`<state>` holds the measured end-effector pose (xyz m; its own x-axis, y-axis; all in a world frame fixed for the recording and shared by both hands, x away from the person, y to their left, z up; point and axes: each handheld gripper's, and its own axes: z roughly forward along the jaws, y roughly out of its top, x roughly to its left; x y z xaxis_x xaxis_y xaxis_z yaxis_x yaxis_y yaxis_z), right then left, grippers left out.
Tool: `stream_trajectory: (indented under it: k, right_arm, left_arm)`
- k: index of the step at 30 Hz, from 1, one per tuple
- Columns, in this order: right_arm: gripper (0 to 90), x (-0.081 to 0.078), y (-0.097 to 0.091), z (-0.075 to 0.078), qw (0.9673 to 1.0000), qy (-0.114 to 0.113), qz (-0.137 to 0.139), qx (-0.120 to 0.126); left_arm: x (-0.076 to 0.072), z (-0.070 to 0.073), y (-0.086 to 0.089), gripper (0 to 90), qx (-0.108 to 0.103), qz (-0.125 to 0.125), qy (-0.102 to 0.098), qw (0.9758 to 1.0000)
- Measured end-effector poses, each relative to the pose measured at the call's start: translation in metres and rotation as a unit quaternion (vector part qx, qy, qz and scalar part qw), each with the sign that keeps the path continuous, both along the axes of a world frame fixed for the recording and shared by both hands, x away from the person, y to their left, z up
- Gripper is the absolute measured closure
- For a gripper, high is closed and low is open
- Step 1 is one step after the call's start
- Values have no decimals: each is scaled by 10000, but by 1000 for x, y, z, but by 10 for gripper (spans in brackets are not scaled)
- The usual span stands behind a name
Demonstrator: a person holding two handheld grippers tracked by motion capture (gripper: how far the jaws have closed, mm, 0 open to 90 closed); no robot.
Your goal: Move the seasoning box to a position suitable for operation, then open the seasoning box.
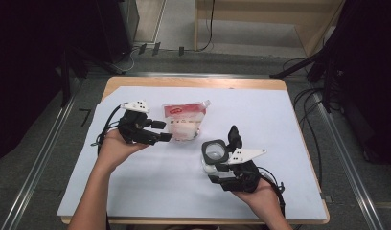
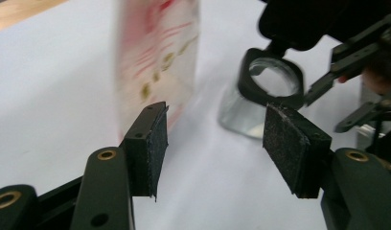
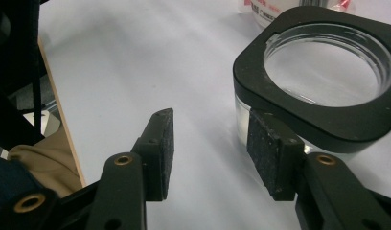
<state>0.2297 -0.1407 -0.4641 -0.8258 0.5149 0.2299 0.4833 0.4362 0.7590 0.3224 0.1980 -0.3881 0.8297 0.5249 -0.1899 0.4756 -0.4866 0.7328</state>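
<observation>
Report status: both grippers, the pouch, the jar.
Left gripper open beside the pouch, nothing between pads. Right gripper open, one pad against the jar. Pouch upright on the white sheet. Nothing in the way.

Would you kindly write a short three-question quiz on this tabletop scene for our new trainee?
1. True or false: the left gripper is clamped on the pouch.
2. What colour is the rim of the clear jar?
3. Which is beside the jar: A) left gripper, B) right gripper?

Key: 1. False; its jaws stand apart, nothing between them. 2. Black. 3. B; one pad is against the jar's wall, the jaws open.
</observation>
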Motion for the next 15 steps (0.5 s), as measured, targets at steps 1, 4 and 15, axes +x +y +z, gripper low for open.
stream_trajectory:
  k: [1,4,15]
  right_arm:
    - [534,0,1,0,10000,31,-5,12]
    - [535,1,7,-1,10000,47,69,19]
    - [536,1,15,-3,9999,56,161,-7]
  left_arm:
    - [1,-2,2,424,21,48,5,10000]
    - [7,-7,8,419,8,126,61,9999]
    - [32,-21,3,411,4,244,147,9996]
